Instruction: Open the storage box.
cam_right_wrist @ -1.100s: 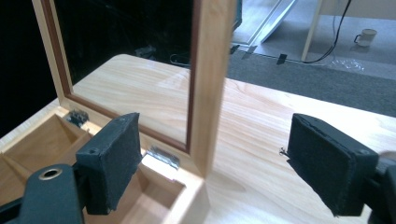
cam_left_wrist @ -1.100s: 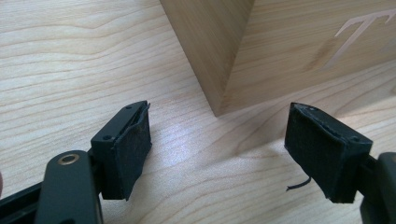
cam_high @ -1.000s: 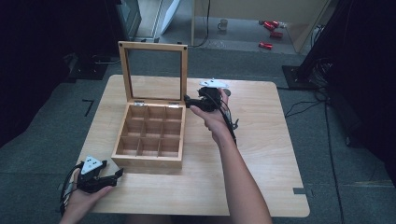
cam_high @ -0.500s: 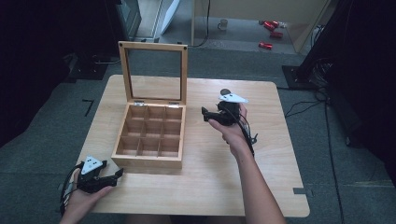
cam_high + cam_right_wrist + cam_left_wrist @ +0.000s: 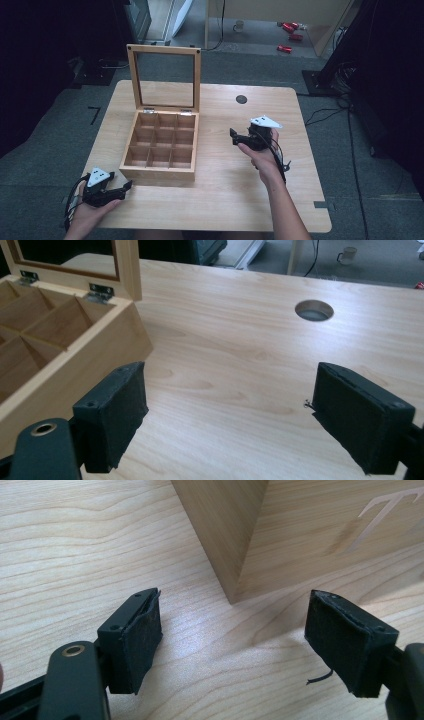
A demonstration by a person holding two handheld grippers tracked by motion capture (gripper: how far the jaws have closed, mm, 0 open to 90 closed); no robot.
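1. Dark grey carpet surrounds a pale wooden table (image 5: 220, 200) with a round cable hole (image 5: 241, 99) near its far edge; everything in hand sits on this table.

2. Right gripper (image 5: 235, 138): its jaws stand wide apart with nothing between them, only bare table beneath. In the right gripper view the black pads (image 5: 119, 412) frame open table, and the light wooden box with nine square compartments (image 5: 161, 147) lies off the tip of the left jaw, clear of it.

3. Judged from that pose, the right gripper is free of the box and not engaged with anything; its open jaws suit either a fresh reach or a rest.

4. Left gripper (image 5: 127, 185): its jaws are also spread and empty. In the left gripper view the box's near corner (image 5: 232, 587) stands just ahead, between the lines of the two pads (image 5: 142, 640), not touched.

5. That placement looks like a ready guard at the corner, should the box need steadying.

6. Beyond both jaws, the box's glass-paned lid in a wooden frame (image 5: 164, 52) stands upright on two small hinges, leaving all compartments exposed and empty.
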